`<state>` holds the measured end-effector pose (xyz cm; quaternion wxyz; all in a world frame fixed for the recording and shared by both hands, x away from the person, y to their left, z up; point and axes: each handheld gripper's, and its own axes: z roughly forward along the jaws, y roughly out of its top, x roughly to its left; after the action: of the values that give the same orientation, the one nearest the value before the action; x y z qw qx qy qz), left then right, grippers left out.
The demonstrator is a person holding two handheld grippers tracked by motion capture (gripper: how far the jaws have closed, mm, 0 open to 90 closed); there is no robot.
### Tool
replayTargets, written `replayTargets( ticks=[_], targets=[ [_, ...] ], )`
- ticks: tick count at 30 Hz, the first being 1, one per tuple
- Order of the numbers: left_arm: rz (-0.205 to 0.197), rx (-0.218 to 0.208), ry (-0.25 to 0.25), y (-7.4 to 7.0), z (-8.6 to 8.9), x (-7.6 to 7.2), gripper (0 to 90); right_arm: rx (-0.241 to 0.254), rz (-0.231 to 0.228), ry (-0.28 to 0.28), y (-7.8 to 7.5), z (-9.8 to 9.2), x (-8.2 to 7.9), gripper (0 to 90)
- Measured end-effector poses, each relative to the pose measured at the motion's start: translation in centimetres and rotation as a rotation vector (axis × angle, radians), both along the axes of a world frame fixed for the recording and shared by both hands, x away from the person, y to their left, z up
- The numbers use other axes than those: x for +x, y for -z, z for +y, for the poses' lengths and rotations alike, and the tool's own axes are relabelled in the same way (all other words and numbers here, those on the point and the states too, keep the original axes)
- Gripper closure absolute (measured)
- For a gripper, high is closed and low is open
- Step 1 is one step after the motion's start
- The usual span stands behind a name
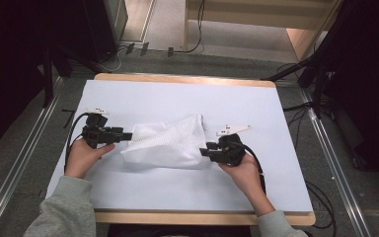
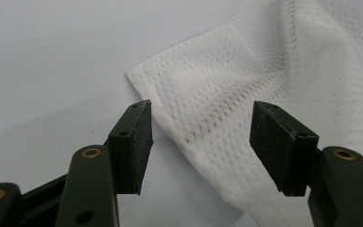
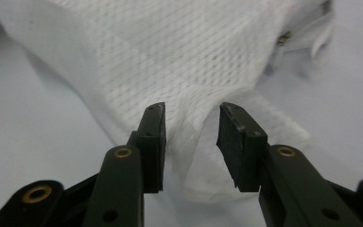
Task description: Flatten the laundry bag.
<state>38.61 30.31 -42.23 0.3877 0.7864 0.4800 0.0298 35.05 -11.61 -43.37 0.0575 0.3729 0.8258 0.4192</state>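
A white mesh cloth bag (image 1: 165, 143) lies crumpled on the white table cover (image 1: 177, 96). At the bag's left end, my left gripper (image 1: 128, 135) stands open. In the left gripper view the jaws (image 2: 201, 142) are wide apart, with the bag's corner (image 2: 264, 71) lying just beyond them on the table. At the bag's right end is my right gripper (image 1: 203, 150). In the right gripper view its jaws (image 3: 191, 142) stand apart with a raised fold of mesh (image 3: 170, 56) between them, and the pads do not press on it.
A white loop and small metal fitting (image 3: 312, 33) sit at the bag's far end. The wooden table edge (image 1: 187, 79) borders the cover. Cables (image 1: 296, 108) and black stands lie on the floor around the table.
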Motion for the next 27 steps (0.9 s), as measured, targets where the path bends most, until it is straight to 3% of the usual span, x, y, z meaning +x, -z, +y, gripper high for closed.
replayTargets(
  ticks=[8, 14, 18, 22, 24, 27],
  targets=[
    [0.011, 0.034, -0.014, 1.1, -0.4, 2.5, 41.3, 0.013, -0.024, 0.068, -0.7, -2.4, 1.7, 63.2],
    [-0.038, 0.060, -0.020, 2.1, -0.9, 4.5, 41.4, -0.014, 0.021, 0.096, 0.6, -3.0, 2.8, 62.9],
    [-0.018, 0.082, -0.006, 3.1, -1.2, 5.0, 41.4, -0.033, 0.033, 0.101, 1.5, -2.8, 3.3, 60.3],
    [-0.028, 0.081, 0.001, 3.2, -1.5, 5.0, 43.6, -0.056, 0.049, 0.105, 2.6, -2.4, 4.0, 58.2],
    [-0.012, 0.082, 0.034, 3.1, -1.8, 4.9, 49.5, -0.077, 0.059, 0.109, 3.2, -2.2, 4.3, 57.9],
    [-0.036, 0.151, 0.051, 3.0, -2.6, 4.5, 56.8, -0.088, 0.056, 0.112, 3.7, -2.0, 4.7, 57.4]
  ],
)
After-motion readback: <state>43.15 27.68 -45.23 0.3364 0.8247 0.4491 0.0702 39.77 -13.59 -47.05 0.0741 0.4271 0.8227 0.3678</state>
